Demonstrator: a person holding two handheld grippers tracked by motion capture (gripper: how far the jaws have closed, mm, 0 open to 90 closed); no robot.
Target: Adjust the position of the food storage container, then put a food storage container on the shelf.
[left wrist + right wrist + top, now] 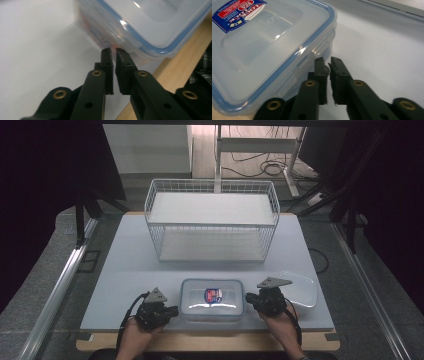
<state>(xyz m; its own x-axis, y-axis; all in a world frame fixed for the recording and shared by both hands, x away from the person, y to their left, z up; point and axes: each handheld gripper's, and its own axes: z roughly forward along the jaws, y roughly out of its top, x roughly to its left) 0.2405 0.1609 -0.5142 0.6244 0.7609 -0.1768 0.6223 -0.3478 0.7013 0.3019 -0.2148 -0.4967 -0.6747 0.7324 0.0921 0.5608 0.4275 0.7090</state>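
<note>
The lidded plastic container [212,299] sits at the counter's [130,265] near edge, at six o'clock from the wire basket [212,220]. It looks rigid, light and slick; the side latches seem the best hold. The left gripper [173,311] at nine o'clock and right gripper [248,297] at three each stand narrowly parted, holding nothing.

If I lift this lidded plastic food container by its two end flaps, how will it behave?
The lidded plastic food container looks rigid, so it should probably keep its shape. Its walls are glossy, likely slippery for the left tongs and right tongs. Low and flat-bottomed, it should slide rather than tip or roll.
</note>
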